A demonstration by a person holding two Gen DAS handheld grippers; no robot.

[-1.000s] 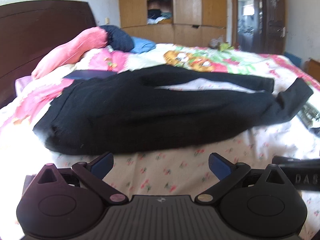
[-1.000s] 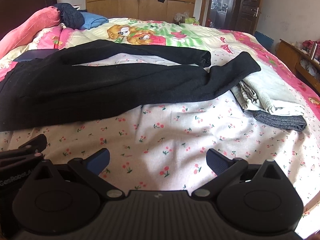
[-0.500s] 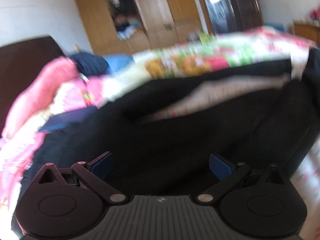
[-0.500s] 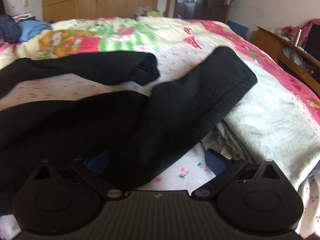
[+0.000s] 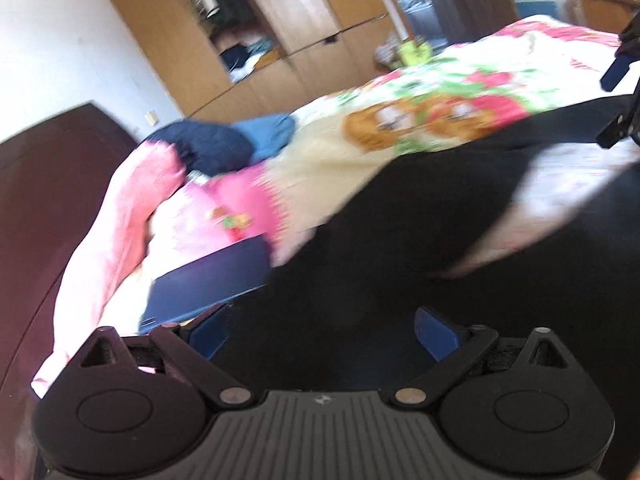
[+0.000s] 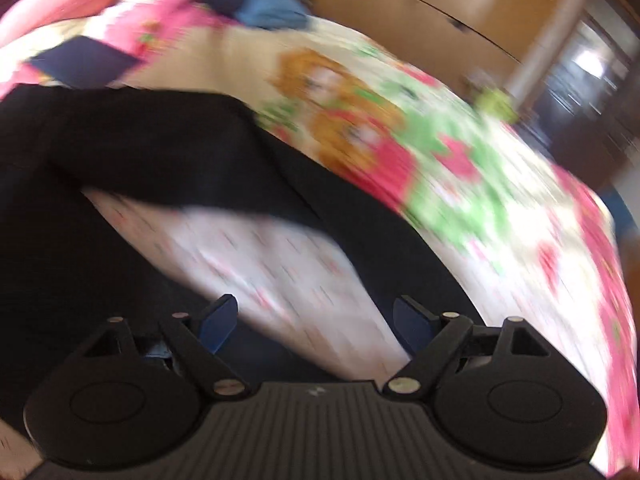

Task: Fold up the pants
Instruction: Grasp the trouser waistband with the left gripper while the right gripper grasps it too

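Observation:
Black pants [image 5: 400,240] lie spread across the flowered bed sheet [image 6: 256,256], the two legs parted in a V. My left gripper [image 5: 324,332] hovers open over the waist end, with only black cloth below its blue fingertips [image 5: 436,330]. In the right wrist view, my right gripper [image 6: 316,318] hangs over the gap between the legs; the far leg [image 6: 360,216] runs under its right fingertip [image 6: 412,322]. Its jaws are closing, and the pads press on nothing. The right gripper's finger [image 5: 614,70] shows at the left view's right edge. Both views are blurred.
A pink quilt [image 5: 120,220] and a flat navy item [image 5: 208,280] lie left of the waist, by the dark headboard [image 5: 44,184]. Navy and blue clothes [image 5: 240,140] sit behind. A cartoon-print blanket [image 6: 360,128] covers the far bed; wooden wardrobes [image 5: 280,40] stand beyond.
Both grippers have moved forward from the bed's near edge to above the pants, rolling as they went. The right jaws have narrowed a little.

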